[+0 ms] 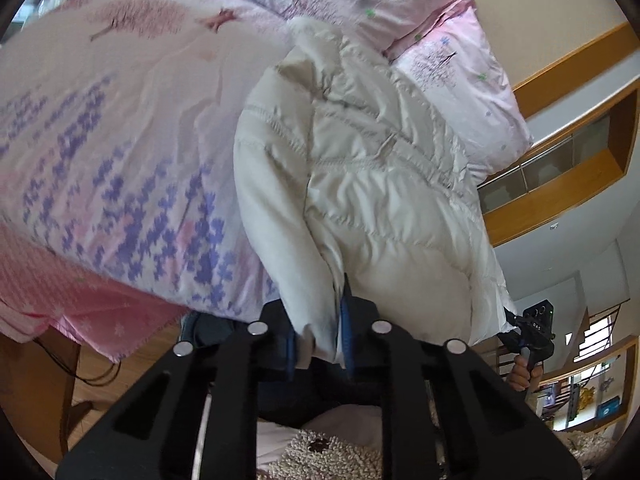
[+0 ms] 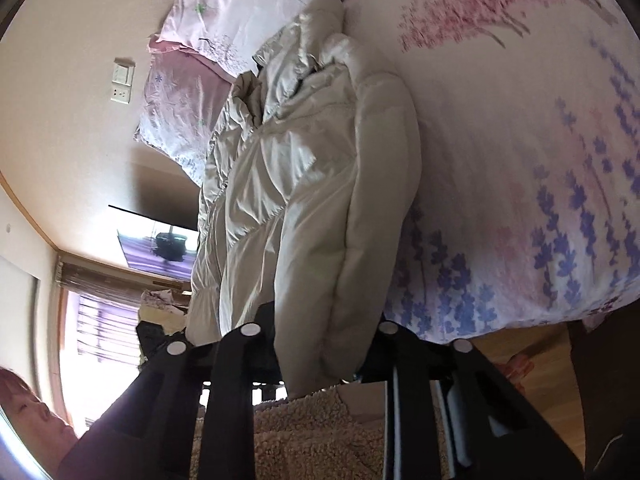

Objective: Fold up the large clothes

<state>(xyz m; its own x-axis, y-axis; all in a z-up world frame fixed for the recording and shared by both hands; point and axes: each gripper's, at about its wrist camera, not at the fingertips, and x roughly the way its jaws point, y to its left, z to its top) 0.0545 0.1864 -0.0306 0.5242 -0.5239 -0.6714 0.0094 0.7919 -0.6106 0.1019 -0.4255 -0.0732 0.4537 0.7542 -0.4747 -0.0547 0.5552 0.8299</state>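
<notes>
While the cream puffer jacket (image 1: 360,184) lies along the near edge of the bed, on the floral duvet (image 1: 120,140), its hem is pinched at both corners. The left gripper (image 1: 318,344) is clenched on a cuff-like fold between blue pads. The right gripper (image 2: 320,364) is clamped on a thick padded fold (its pads are hidden by fabric). Pillows (image 2: 224,12) are seen at the far end. No writing can be read.
</notes>
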